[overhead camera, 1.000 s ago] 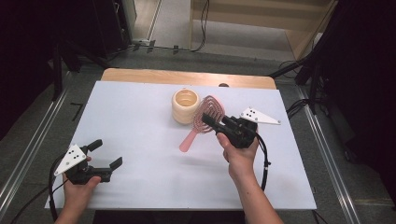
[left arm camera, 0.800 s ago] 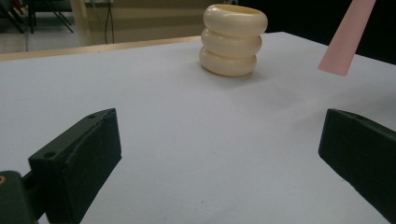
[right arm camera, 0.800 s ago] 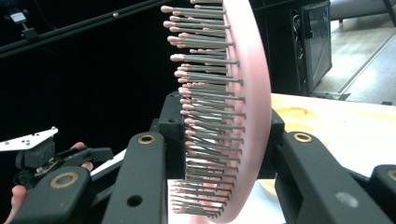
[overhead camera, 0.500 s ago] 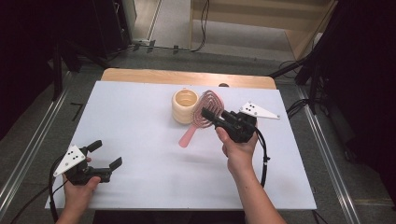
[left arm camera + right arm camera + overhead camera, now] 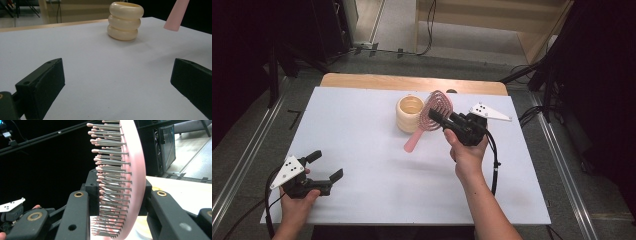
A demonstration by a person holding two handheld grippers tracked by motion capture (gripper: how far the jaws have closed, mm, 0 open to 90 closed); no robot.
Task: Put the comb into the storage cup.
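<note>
My right gripper (image 5: pixel 439 117) is clamped on the head of the pink hairbrush (image 5: pixel 432 117), jaws pressing its bristles (image 5: pixel 110 182) and back, holding it off the white table (image 5: pixel 362 130). The brush handle (image 5: pixel 413 141) slants down toward seven o'clock. The cream ridged cup (image 5: pixel 409 113) stands just beside it at nine o'clock. My left gripper (image 5: pixel 324 167) rests low at the table's seven o'clock corner, jaws wide apart, nothing between them.

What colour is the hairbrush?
The hairbrush is pink, with grey bristles tipped pink; the right gripper view shows it best.
</note>
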